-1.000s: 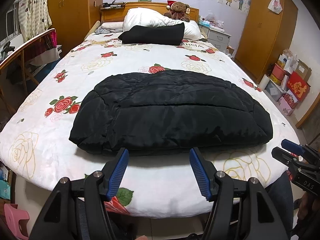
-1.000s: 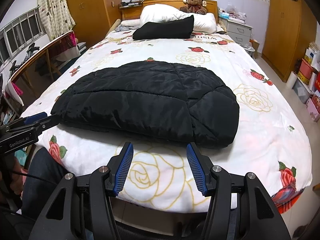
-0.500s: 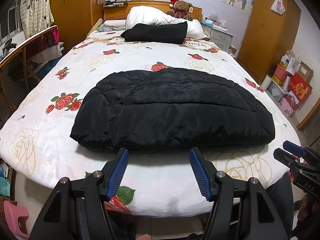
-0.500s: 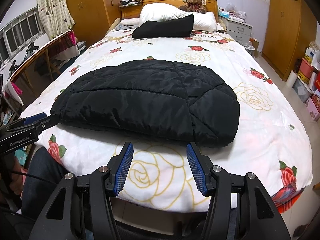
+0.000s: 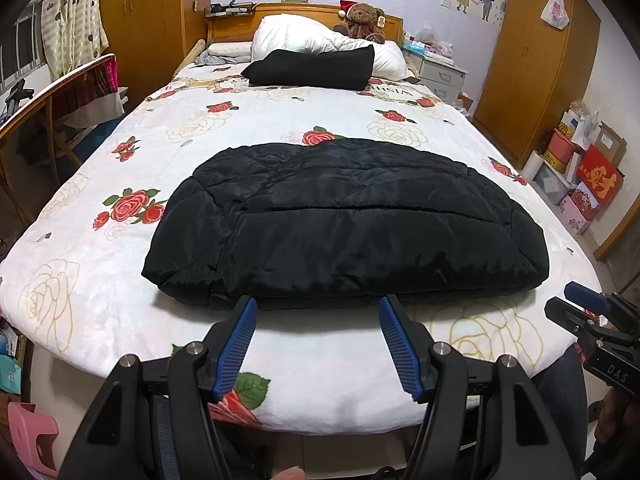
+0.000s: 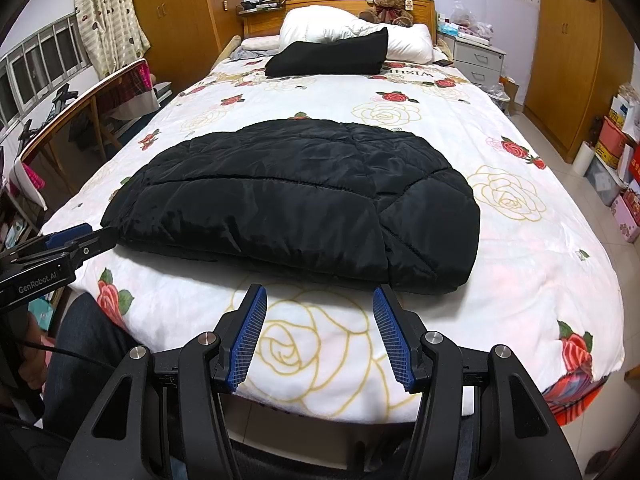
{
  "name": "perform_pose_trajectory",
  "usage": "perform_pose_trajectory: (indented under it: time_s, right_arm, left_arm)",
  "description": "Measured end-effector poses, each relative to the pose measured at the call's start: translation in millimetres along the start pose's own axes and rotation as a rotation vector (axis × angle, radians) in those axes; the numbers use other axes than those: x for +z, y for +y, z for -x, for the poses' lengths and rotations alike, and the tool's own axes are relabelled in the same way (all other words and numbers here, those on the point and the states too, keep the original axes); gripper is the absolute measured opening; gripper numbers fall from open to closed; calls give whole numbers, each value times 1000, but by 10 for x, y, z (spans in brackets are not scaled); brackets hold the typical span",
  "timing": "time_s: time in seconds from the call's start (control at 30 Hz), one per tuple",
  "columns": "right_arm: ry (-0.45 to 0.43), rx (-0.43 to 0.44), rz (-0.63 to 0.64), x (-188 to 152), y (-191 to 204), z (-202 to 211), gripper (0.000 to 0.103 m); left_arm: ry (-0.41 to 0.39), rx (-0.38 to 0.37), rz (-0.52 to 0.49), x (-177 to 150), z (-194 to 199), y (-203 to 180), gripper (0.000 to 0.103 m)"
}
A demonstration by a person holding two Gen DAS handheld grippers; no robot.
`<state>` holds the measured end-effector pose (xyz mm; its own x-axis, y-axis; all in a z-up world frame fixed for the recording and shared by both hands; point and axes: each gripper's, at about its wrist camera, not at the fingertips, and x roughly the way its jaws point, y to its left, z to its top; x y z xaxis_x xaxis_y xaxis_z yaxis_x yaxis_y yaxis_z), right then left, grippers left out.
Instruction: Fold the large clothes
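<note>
A black quilted jacket [image 5: 344,224] lies folded into a flat bundle across the foot half of the bed; it also shows in the right wrist view [image 6: 304,200]. My left gripper [image 5: 316,306] is open and empty, held just short of the jacket's near edge. My right gripper [image 6: 318,294] is open and empty, near the jacket's right front corner. Each gripper shows at the edge of the other's view, the right one [image 5: 588,308] and the left one [image 6: 80,242].
The bed [image 5: 100,280] has a white rose-print cover. A second folded black garment [image 5: 312,66], white pillows [image 5: 316,36] and a teddy bear [image 5: 362,16] sit at the headboard. A desk [image 5: 52,92] stands left, wardrobe [image 5: 532,60] and boxes [image 5: 580,168] right.
Both grippers have drawn slightly back and risen; the jacket sits a little farther from the fingers. The jacket itself has not moved.
</note>
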<state>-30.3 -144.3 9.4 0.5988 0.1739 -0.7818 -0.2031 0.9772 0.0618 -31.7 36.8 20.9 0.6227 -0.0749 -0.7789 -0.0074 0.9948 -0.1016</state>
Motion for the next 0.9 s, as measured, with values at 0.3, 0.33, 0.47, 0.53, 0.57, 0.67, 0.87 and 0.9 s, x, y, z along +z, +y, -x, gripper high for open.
perform_pose_trajectory:
  time_s: [0.3, 0.33, 0.47, 0.53, 0.57, 0.67, 0.87, 0.9]
  right_arm:
    - [0, 0, -1, 1, 6, 2, 56]
    - [0, 1, 0, 1, 5, 2, 56]
    - [0, 0, -2, 3, 8, 4, 56]
    - [-1, -1, -1, 3, 6, 2, 56]
    - [-1, -1, -2, 3, 4, 3, 56]
    - [0, -2, -2, -5, -3, -2, 56]
    - [-1, -2, 1, -4, -4, -1, 56]
    - [-2, -3, 2, -7, -8, -2, 56]
  left_arm:
    - [0, -1, 1, 1, -2, 0, 66]
    - [-1, -1, -1, 1, -1, -3, 66]
    - [-4, 6, -9, -4, 2, -29, 66]
    - [-3, 4, -8, -4, 3, -37, 66]
    - [-4, 8, -9, -6, 5, -42, 66]
    - [-6, 17, -15, -5, 8, -51, 66]
    - [2, 23, -17, -15, -8, -59, 70]
    - [3, 23, -14, -17, -11, -54, 74]
